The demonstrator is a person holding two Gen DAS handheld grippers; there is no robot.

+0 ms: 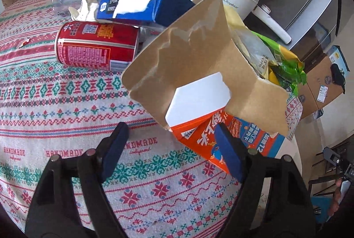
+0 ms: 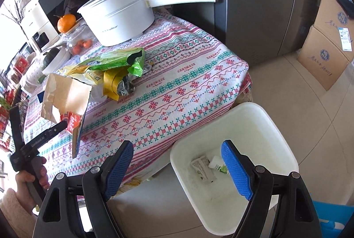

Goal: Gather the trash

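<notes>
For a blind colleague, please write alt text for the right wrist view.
The open right gripper hovers above a white bin holding a few scraps, beside a table with a patterned cloth. On it lie a torn cardboard box, green wrappers and a white pot.

Home kitchen, steel fridge point(image 2: 254, 6), white cooking pot point(image 2: 117, 17), patterned tablecloth point(image 2: 177, 87)

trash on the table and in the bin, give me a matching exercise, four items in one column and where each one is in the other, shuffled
Items:
1. red can
2. blue carton
3. green snack bag
4. torn orange box

Places:
A. beside the white pot
B. lying on its side on the tablecloth
C. nearest the left gripper's jaws, flap raised
D. propped just behind the can

Pairs: 1-B, 2-D, 3-A, 4-C
</notes>
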